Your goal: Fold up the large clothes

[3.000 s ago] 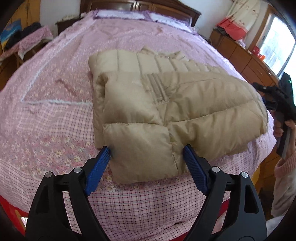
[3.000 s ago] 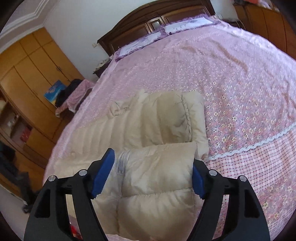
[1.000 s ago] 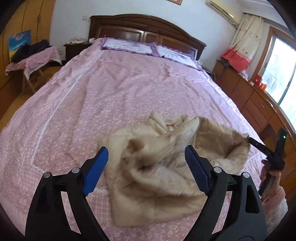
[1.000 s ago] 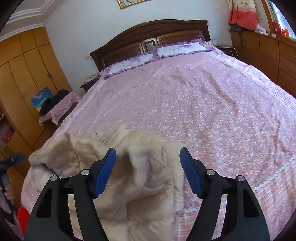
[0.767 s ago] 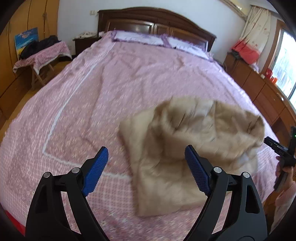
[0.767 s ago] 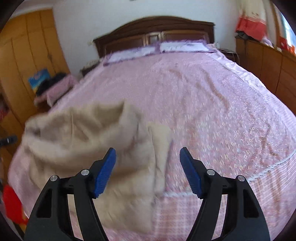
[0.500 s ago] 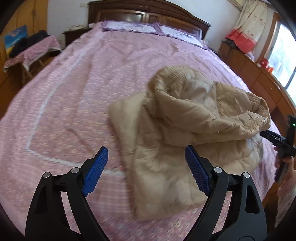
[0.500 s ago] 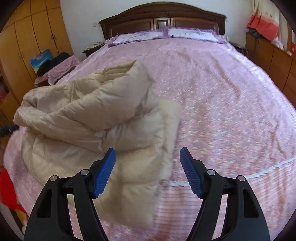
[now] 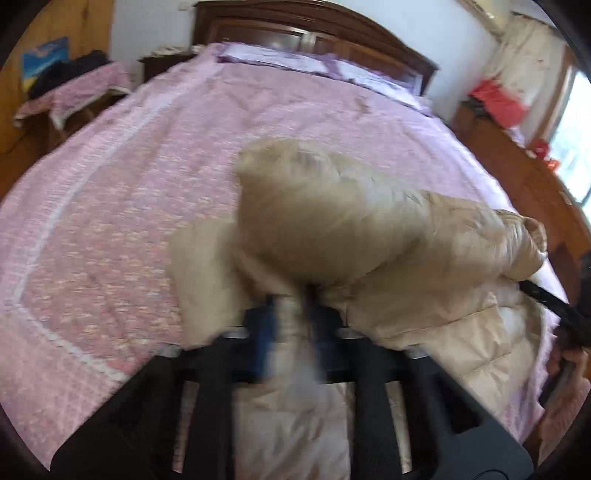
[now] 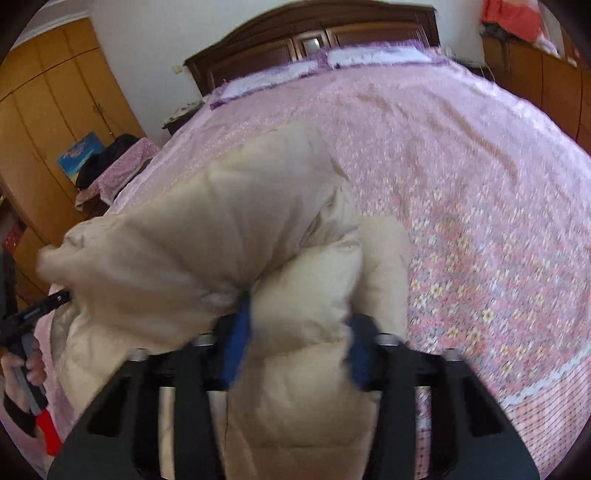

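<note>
1. The left gripper (image 9: 291,328) sits lowest in the left wrist view, its blue pads (image 9: 265,332) drawn in tight on a thin pinch of beige fabric; its jaws have just been closing, and they are clenched on the down jacket (image 9: 332,229)
2. The right gripper (image 10: 295,343) shows the same in its own view: its jaws have just been closing too, and a thick puffy roll of the down jacket (image 10: 229,236) fills the gap, with the blue pads (image 10: 236,339) pressing into it from both sides
3. The jacket lies crumpled near the foot edge of the bed, on the pink floral bedspread (image 9: 110,221); part of it is bunched up above the rest in a rounded hump
4. Its long axis runs across the bed, from one gripper towards the other, not towards the headboard; which end is collar and which is hem I cannot tell through the blur
5. In the right wrist view a hand (image 10: 22,362) grips the other tool's handle at the left edge
6. Beyond the jacket the bedspread is bare up to the pillows (image 10: 332,61)
7. Farthest stands the dark wooden headboard (image 10: 314,33), with yellow wardrobe doors (image 10: 55,92) to its left
</note>
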{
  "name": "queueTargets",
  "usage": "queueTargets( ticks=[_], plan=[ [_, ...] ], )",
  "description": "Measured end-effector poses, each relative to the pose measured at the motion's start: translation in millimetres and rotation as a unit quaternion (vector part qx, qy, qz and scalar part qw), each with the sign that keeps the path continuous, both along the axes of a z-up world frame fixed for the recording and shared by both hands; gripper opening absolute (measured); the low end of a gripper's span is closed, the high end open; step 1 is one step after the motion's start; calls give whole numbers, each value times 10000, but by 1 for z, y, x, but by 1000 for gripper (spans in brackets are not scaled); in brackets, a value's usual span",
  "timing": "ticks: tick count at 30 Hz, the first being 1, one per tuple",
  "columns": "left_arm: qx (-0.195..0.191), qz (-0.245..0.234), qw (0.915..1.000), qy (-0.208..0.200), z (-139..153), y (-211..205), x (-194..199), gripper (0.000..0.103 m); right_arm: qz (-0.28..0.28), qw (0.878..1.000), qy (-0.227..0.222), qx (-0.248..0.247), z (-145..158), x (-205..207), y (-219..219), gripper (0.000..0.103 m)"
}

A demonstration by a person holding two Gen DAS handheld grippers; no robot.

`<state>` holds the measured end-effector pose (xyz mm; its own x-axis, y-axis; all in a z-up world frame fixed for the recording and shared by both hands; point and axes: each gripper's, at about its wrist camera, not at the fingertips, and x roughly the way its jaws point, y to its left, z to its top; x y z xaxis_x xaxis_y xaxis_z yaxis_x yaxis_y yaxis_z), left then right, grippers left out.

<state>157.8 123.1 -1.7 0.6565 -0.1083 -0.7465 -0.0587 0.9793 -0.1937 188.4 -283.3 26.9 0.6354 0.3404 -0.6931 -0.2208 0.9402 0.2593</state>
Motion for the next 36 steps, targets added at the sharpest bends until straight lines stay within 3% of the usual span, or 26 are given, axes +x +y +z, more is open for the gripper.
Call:
queueTargets(
  ticks=[3,9,13,16,20,24,29,34,36],
  plan=[
    [68,74,9996,-246,17,2,-5,5,46,9995,-277,110,18,-8,-3,16],
    [305,175,9973,-646,53,2,19,5,35,9966,-820,-72,54,9,12,13],
    [370,247,9979,-473,45,11,52,5,-300,9978,-538,-225,41,47,17,13],
    [524,298,9981,-152,21,12,78,5,-454,9978,-212,-442,17,71,21,14],
    [769,310,9965,109,-7,10,103,6,-649,9961,193,-567,-13,93,20,27],
    [647,375,9966,343,-27,16,119,7,-764,9951,421,-456,-35,104,13,43],
    [488,465,9963,527,-45,22,133,13,-880,9945,464,-321,-49,110,11,50],
    [381,430,9968,557,-37,25,128,14,-888,9946,412,-356,-46,107,14,51],
    [350,354,9972,559,-28,31,120,21,-884,9951,400,-191,-37,99,9,59]
  ],
)
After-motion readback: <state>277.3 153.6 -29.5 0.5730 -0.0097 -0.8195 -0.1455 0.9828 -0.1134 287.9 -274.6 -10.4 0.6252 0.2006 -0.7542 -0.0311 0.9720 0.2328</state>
